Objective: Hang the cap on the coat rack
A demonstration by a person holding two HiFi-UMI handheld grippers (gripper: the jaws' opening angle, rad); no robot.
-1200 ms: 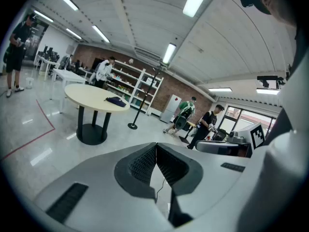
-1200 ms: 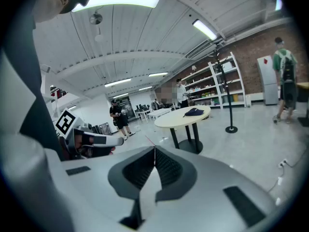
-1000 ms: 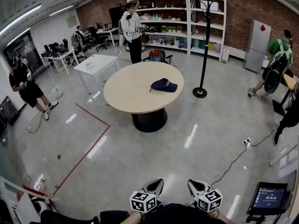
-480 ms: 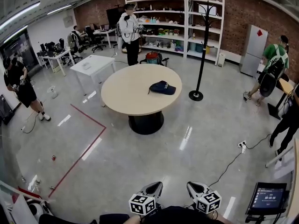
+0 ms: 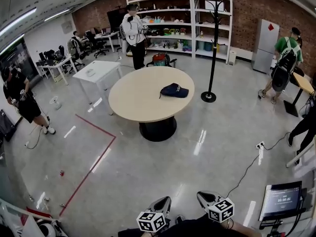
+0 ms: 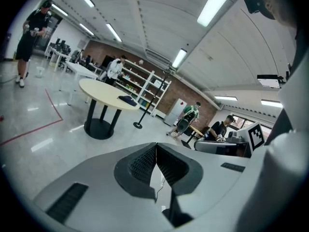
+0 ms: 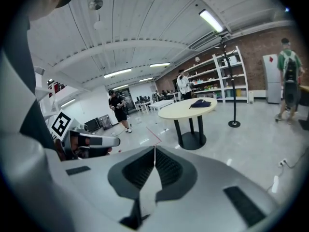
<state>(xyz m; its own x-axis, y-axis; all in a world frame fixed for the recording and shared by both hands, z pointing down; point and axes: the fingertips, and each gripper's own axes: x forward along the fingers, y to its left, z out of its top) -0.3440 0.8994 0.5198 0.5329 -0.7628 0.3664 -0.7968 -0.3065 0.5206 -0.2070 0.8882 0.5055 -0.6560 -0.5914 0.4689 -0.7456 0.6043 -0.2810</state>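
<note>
Left gripper (image 6: 155, 145): jaws closed, pads together, nothing between. Right gripper (image 7: 154, 152): jaws closed too, empty. Both low at bottom edge of head view, well apart from round tabletop (image 5: 133, 98). Dark blue cap (image 5: 174, 90) lies on tabletop, toward right side. Black coat rack (image 5: 212, 48) upright on floor (image 5: 207, 149), near tabletop's right edge, in front of white shelves (image 5: 173, 19).
</note>
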